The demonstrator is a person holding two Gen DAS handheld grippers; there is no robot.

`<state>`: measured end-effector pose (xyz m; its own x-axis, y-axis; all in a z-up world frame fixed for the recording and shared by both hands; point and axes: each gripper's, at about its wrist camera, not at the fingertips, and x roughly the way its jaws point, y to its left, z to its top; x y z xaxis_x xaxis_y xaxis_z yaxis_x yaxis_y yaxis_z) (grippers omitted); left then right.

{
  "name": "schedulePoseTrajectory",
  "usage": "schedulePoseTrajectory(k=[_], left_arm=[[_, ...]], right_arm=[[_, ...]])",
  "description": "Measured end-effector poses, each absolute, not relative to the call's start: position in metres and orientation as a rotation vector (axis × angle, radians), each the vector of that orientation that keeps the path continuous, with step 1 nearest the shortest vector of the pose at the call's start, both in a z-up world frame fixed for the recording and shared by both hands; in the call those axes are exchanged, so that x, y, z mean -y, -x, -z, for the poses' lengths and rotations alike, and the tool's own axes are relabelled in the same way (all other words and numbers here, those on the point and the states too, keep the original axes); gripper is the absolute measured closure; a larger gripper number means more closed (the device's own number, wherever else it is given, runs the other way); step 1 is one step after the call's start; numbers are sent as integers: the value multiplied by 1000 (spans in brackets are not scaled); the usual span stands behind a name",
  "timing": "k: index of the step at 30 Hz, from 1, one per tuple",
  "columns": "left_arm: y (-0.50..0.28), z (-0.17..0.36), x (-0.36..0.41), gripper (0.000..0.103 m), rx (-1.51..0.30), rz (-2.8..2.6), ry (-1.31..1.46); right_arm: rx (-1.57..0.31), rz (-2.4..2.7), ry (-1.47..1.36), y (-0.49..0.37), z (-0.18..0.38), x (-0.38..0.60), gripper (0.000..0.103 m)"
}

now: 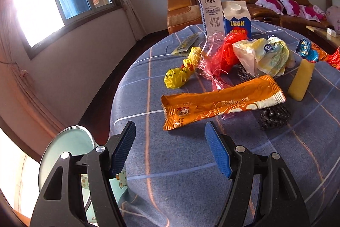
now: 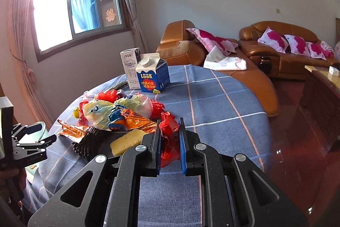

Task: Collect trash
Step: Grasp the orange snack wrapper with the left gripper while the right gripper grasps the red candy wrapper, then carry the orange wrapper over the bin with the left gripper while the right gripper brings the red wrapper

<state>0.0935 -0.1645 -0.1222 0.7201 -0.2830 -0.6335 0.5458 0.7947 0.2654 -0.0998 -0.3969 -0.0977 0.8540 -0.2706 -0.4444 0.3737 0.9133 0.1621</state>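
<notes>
Right tool (image 2: 170,137) clamps crumpled shiny red wrapper (image 2: 169,135); left tool (image 1: 170,137) spread wide, w/ nothing between.

The blue and white carton (image 2: 153,73) near the far edge of the table says "LOOK" in yellow letters. Below that word is a red spot with Chinese words, too small to read. The tall white carton (image 1: 211,14) just beside it has "纯牛奶" down its front. The long orange wrapper (image 1: 221,102) has curly writing that cannot be read.
</notes>
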Motion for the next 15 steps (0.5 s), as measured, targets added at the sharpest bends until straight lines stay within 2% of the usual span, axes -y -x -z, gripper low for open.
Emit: schedulePoseTrajectory(k=[5, 6, 7, 8, 9, 10, 12, 15], left_arm=[[-99, 132, 185, 36, -620, 506, -514], [-101, 135, 189, 38, -627, 512, -527], [-103, 137, 191, 46, -638, 524, -537], [-105, 139, 192, 69, -655, 537, -543], [-106, 140, 193, 78, -661, 541, -549], [-104, 139, 193, 80, -646, 538, -561], [-100, 136, 192, 94, -630, 559, -570], [-97, 131, 186, 99, -622, 569, -563]], right_arm=[[-431, 334, -261, 97, 102, 400, 89], [-431, 331, -263, 96, 102, 399, 89], [-432, 327, -265, 95, 103, 399, 89], [-432, 324, -265, 96, 103, 398, 89], [-430, 322, -262, 96, 102, 398, 89], [-428, 319, -261, 96, 102, 397, 89], [-424, 316, -260, 96, 100, 396, 89], [-416, 312, -254, 98, 97, 393, 89]])
